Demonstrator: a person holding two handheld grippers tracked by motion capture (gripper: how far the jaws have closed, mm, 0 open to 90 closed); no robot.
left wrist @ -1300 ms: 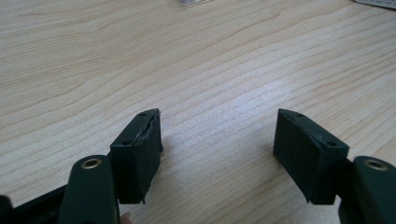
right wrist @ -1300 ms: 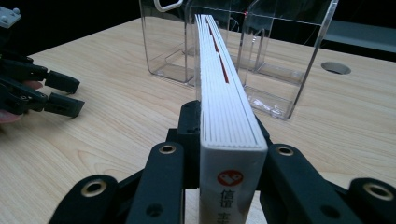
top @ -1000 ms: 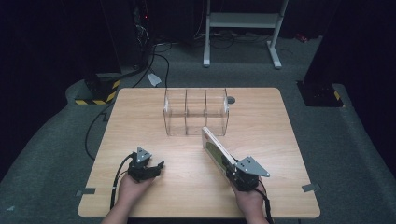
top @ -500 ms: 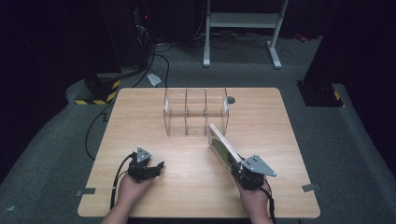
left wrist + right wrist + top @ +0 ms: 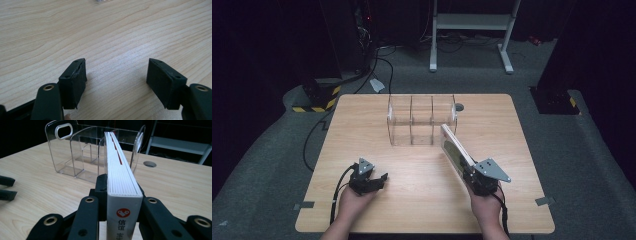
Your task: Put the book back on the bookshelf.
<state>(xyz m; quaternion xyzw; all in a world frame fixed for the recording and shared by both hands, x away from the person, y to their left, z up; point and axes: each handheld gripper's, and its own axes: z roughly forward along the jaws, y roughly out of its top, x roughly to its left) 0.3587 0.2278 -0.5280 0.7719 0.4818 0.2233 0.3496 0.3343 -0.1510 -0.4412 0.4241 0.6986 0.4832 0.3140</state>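
Note:
My right gripper (image 5: 473, 175) is shut on a white book (image 5: 454, 147) and holds it on edge above the table, front right. The book's far end points at the right compartment of a clear plastic rack (image 5: 422, 120). In the right gripper view the book (image 5: 120, 175) rises between the jaws, a red logo on its spine, and the rack (image 5: 82, 157) stands just beyond it. My left gripper (image 5: 374, 181) rests low at the front left, open. Bare wood lies between its fingertips (image 5: 75, 75) in the left gripper view.
The wooden table (image 5: 362, 130) has a round cable hole (image 5: 459, 107) behind the rack's right end. A cable (image 5: 339, 187) trails from the left gripper. The other gripper's jaws (image 5: 6, 186) show at the left edge of the right gripper view.
The right gripper has carried the book a little to the right and forward, toward the rack's right end. The left gripper has stayed put.

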